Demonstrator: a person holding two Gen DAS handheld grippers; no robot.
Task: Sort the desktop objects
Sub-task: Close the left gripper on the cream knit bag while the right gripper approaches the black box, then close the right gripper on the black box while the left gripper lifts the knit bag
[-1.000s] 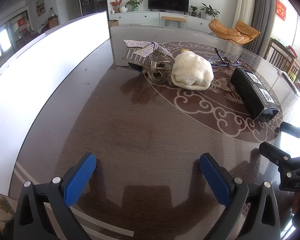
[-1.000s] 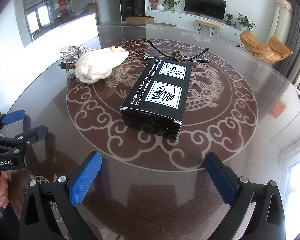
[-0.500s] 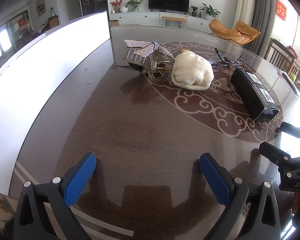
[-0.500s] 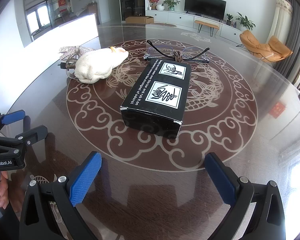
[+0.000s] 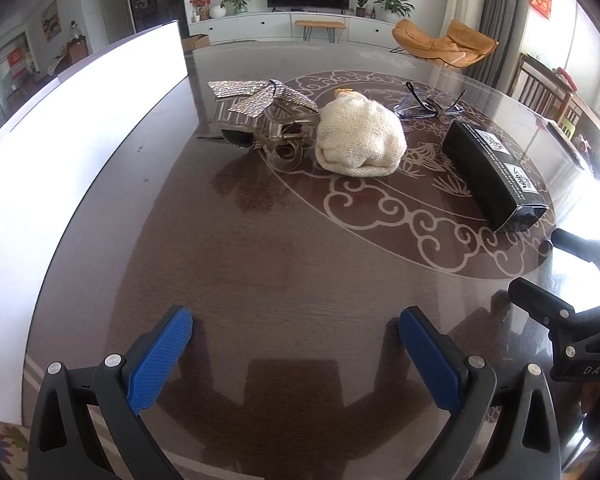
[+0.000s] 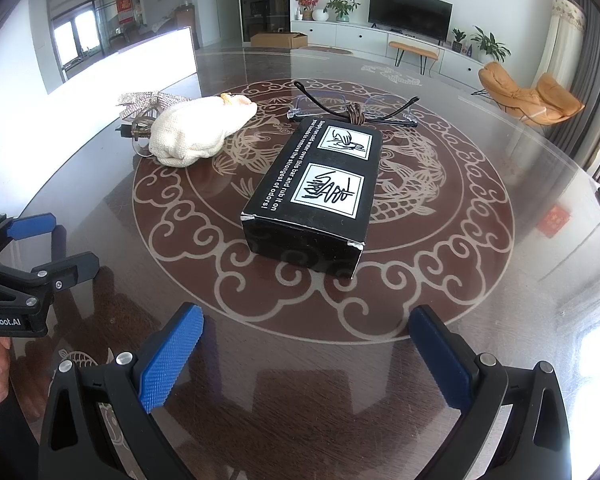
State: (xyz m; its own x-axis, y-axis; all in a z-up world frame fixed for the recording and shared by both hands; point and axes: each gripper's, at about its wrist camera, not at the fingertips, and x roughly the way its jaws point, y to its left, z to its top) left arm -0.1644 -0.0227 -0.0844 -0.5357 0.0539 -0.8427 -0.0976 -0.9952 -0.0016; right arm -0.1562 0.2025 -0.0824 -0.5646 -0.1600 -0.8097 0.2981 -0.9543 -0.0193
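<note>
Cream bundle (image 6: 198, 132) hides most of hair clips (image 6: 138, 128)

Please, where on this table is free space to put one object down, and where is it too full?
Free: dark tabletop between left gripper and the cream knitted bundle; also right of the black box. Crowded: hair clips, bundle, glasses and box sit close together.

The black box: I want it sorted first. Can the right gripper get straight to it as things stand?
Probably yes. The right gripper is open and points at the black box, with only bare table between them. The glasses lie behind the box, out of the way.
</note>
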